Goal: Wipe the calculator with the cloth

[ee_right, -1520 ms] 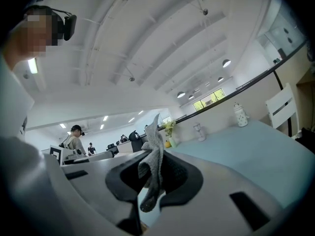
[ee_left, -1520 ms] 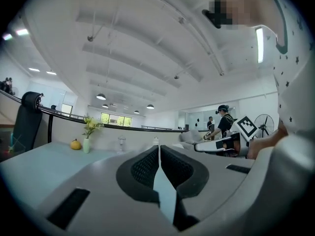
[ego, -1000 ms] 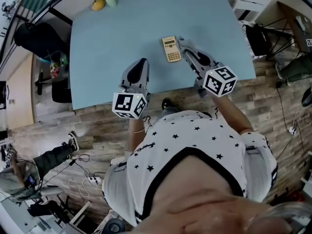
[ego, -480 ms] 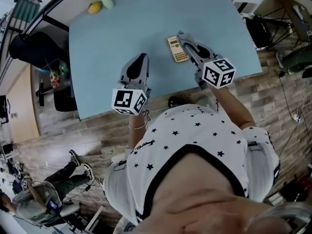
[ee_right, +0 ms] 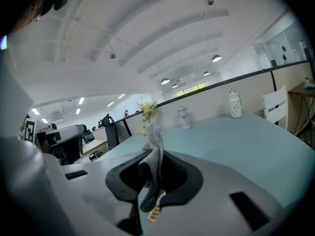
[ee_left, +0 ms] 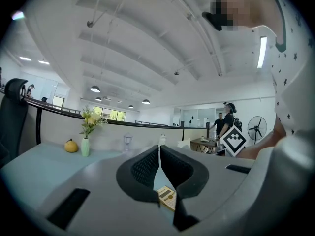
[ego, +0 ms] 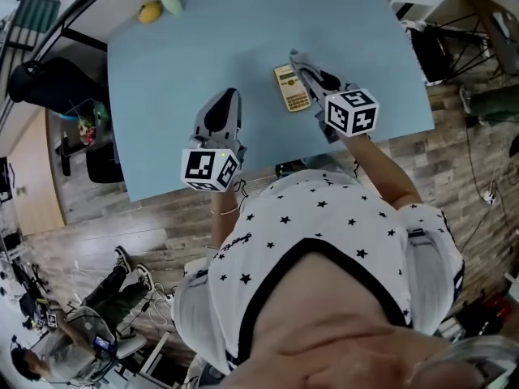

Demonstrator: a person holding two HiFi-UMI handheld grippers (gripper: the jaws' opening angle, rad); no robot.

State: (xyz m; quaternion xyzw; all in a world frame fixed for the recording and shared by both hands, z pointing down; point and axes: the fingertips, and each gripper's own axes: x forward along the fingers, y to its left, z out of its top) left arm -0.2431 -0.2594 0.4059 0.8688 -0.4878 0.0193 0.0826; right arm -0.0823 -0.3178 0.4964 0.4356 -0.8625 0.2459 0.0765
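A beige calculator (ego: 292, 88) lies flat on the light blue table (ego: 186, 63), near its front edge. My right gripper (ego: 297, 58) reaches along the calculator's right side, shut on a grey cloth (ee_right: 153, 154). The cloth sticks up between the jaws and hangs down below them. Under it a corner of the calculator (ee_right: 155, 213) shows. My left gripper (ego: 230, 96) hovers left of the calculator, a short way off. Its jaws are shut tip to tip on nothing, and the calculator (ee_left: 167, 198) shows through the gap below them.
A vase of yellow flowers (ee_left: 86, 140) and a yellow fruit (ee_left: 71, 145) stand at the table's far left corner. A glass (ee_left: 127, 142) and a white jar (ee_right: 236, 105) stand along the far edge. A black office chair (ego: 53, 75) is at the left, a white chair (ego: 418, 5) at the right.
My right gripper with the cloth has drawn a little closer along the calculator's right side. The left gripper has hardly moved. The head view has shifted slightly.
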